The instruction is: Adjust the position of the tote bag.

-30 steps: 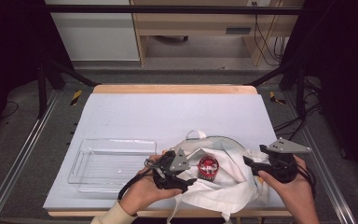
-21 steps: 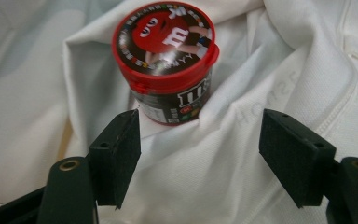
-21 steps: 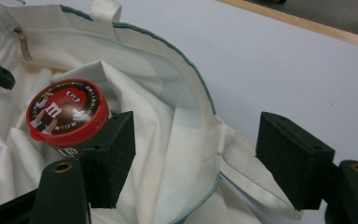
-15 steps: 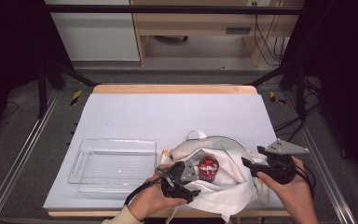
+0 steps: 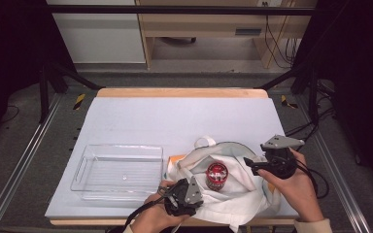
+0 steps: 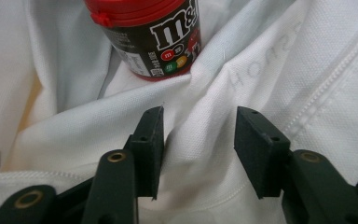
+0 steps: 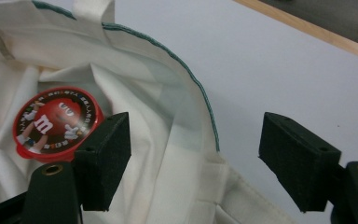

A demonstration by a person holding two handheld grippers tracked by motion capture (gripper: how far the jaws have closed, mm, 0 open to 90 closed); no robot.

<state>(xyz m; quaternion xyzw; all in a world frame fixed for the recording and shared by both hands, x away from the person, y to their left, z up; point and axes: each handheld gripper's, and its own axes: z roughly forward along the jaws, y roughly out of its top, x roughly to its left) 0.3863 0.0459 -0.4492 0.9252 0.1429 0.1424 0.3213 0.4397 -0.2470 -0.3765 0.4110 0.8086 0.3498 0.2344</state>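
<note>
A white cloth tote bag [image 5: 238, 194] lies crumpled at the table's near right, and a red-lidded M&M's jar [image 5: 217, 174] stands in its open mouth. My left gripper [image 5: 190, 190] is low on the bag's near left side. In the left gripper view its jaws [image 6: 198, 126] have just been closing and straddle a raised fold of cloth [image 6: 200, 154] below the jar [image 6: 154, 42]; a gap still shows beside the pads. My right gripper [image 5: 249, 165] is open at the bag's right side, its jaws [image 7: 196, 135] straddling the green-trimmed rim [image 7: 205, 102], with the jar's lid [image 7: 56, 121] to the left.
A clear plastic tray [image 5: 121, 170] sits empty to the left of the bag. The white table mat [image 5: 184, 116] stretches bare behind both. A wooden table edge [image 5: 179, 92] runs along the far side, with dark floor and metal rails around it.
The left gripper has dropped toward the near edge onto the bag's cloth and its jaws have narrowed. The right gripper has shifted slightly left toward the bag's rim.
</note>
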